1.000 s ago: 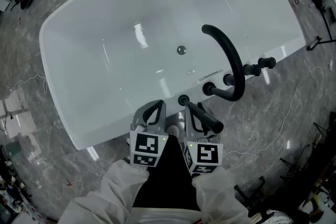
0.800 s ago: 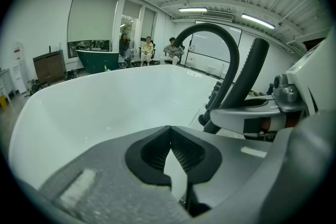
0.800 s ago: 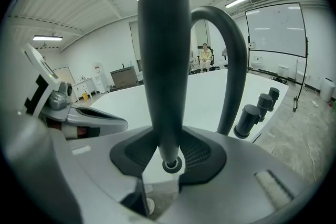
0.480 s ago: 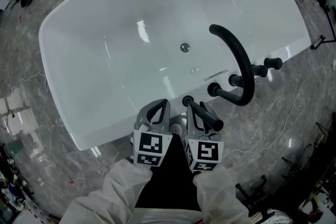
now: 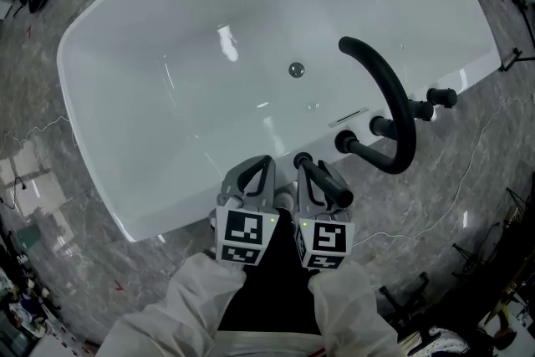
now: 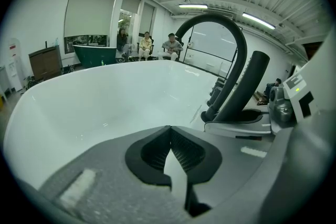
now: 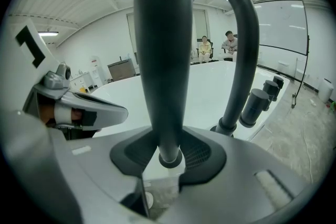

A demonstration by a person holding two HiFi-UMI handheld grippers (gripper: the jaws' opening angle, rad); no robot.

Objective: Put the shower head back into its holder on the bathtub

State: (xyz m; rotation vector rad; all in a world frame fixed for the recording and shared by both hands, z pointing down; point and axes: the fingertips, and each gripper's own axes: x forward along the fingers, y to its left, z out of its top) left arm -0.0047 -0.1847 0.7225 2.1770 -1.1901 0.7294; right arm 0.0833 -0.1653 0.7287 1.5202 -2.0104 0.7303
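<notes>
The black shower head [image 5: 331, 187] is a long stick-shaped handle, tilted, with my right gripper [image 5: 313, 177] shut around it. Its lower end reaches the round black holder [image 5: 301, 159] on the white bathtub's near rim [image 5: 171, 217]; whether it sits inside is hidden. In the right gripper view the shower head [image 7: 162, 55] rises straight up between the pads, right gripper [image 7: 168, 145]. My left gripper [image 5: 255, 176] hovers just left of it over the rim, shut and empty. In the left gripper view, left gripper [image 6: 169, 129], the shower head [image 6: 245, 89] leans at the right.
A tall black arched faucet spout [image 5: 394, 95] rises from the rim right of the holder, with black knobs [image 5: 344, 141] [image 5: 441, 96] beside it. The drain [image 5: 296, 69] sits mid-tub. Grey marble floor surrounds the tub, with a thin white cable [image 5: 468, 171] at right. Seated people are far behind.
My right gripper has sunk slightly with the shower head, toward the holder on the rim. The left gripper has stayed beside it. The head view has shifted a little.
</notes>
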